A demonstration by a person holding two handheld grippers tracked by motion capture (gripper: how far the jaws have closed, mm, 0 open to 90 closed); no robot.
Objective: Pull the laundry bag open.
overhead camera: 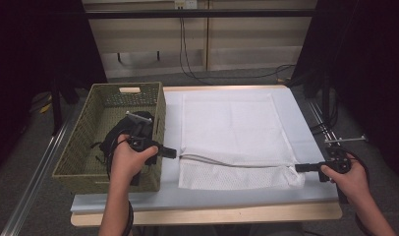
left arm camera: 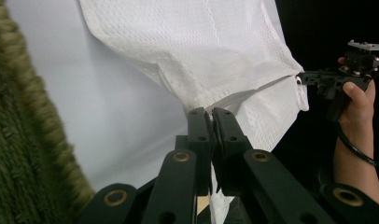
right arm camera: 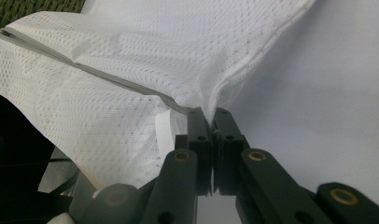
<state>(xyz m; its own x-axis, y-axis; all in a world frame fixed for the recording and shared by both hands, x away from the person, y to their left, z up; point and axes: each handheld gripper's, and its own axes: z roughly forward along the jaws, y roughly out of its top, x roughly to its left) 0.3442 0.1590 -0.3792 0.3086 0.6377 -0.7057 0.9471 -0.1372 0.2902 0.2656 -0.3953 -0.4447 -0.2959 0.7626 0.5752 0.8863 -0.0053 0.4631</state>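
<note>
White mesh bag lies flat on the grey mat, near the front edge, zipper running across its near end. Left gripper pinches the bag's near-left corner, jaws closed on the fabric; in the left gripper view the mesh bunches up right into the shut tips and a scrap pokes out below them. Right gripper pinches the near-right corner, jaws clamped on the seam where the zipper tape ends. Both ends held, so the near edge looks pulled taut between the two hands, likely to keep the zipper line straight for folding or lifting the bag; can't tell which. The bag's far part rests flat on the mat, only the held corners rise slightly. Green basket sits touching the mat's left edge, just beside the left hand, with a dark item inside; probably where the bag goes. Risk: thin mesh may slip if the pull is uneven, or the left corner may snag the basket rim.
</note>
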